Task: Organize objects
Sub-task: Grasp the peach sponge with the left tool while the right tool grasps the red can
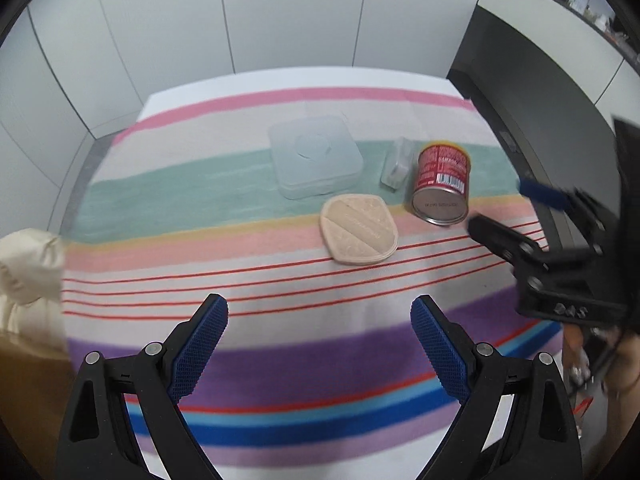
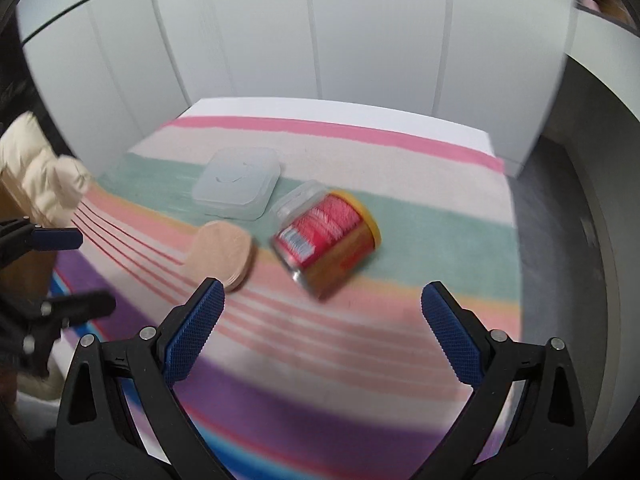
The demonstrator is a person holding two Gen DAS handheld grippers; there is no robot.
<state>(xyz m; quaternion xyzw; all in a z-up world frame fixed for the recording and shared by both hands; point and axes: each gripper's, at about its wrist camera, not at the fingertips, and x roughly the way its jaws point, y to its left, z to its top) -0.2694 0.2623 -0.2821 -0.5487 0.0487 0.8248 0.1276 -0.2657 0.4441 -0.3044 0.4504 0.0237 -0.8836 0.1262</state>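
A red tin can (image 1: 440, 184) (image 2: 328, 240) lies on its side on the striped cloth (image 1: 280, 288). Left of it rests a beige rounded pad (image 1: 359, 230) (image 2: 222, 252). A flat clear plastic box (image 1: 316, 156) (image 2: 238, 182) sits behind the pad. A small clear case (image 1: 398, 166) (image 2: 296, 202) lies against the can. My left gripper (image 1: 319, 344) hangs open over the cloth, short of the pad, nothing between its fingers. My right gripper (image 2: 322, 332) is open too, just in front of the can; it also shows at the right of the left wrist view.
White wall panels (image 1: 288, 16) stand behind the table. A cream padded sleeve (image 1: 28, 268) (image 2: 44, 180) is at the left edge. A dark curved counter (image 1: 532, 92) runs along the right. The cloth's purple and blue stripes lie nearest the grippers.
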